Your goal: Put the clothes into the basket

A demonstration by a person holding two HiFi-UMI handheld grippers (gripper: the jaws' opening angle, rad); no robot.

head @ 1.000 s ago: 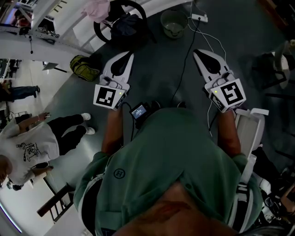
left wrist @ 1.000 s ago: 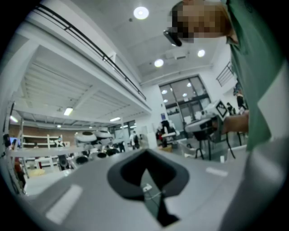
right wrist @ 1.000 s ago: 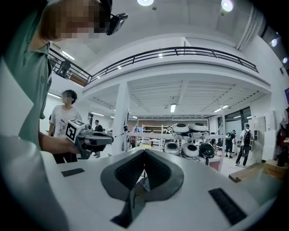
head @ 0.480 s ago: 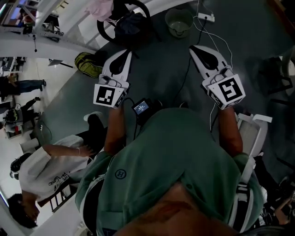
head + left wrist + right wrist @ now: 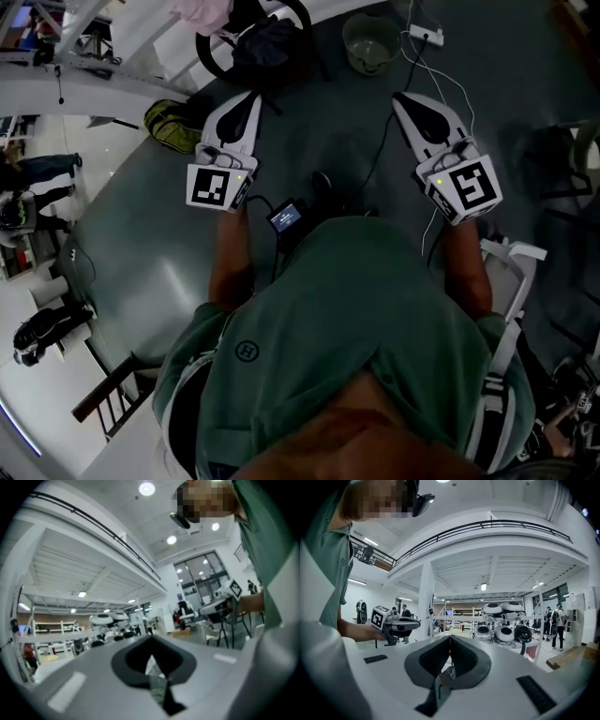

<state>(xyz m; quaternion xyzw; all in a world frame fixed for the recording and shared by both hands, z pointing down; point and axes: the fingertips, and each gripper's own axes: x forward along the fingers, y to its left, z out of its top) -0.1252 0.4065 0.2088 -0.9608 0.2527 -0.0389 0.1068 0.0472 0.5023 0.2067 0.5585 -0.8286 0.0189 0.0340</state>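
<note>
Head view: left gripper (image 5: 250, 96) and right gripper (image 5: 402, 97) have fingers pressed together, empty; pink cloth (image 5: 199, 13) lies beyond left fingers.

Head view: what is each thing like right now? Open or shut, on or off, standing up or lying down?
left gripper: shut, fingers together, holding nothing.
right gripper: shut, fingers together, holding nothing.
small screen: lit up.
green bucket: standing upright on the floor, top open.
pink cloth: lying crumpled at the picture's top edge, not picked up.
</note>
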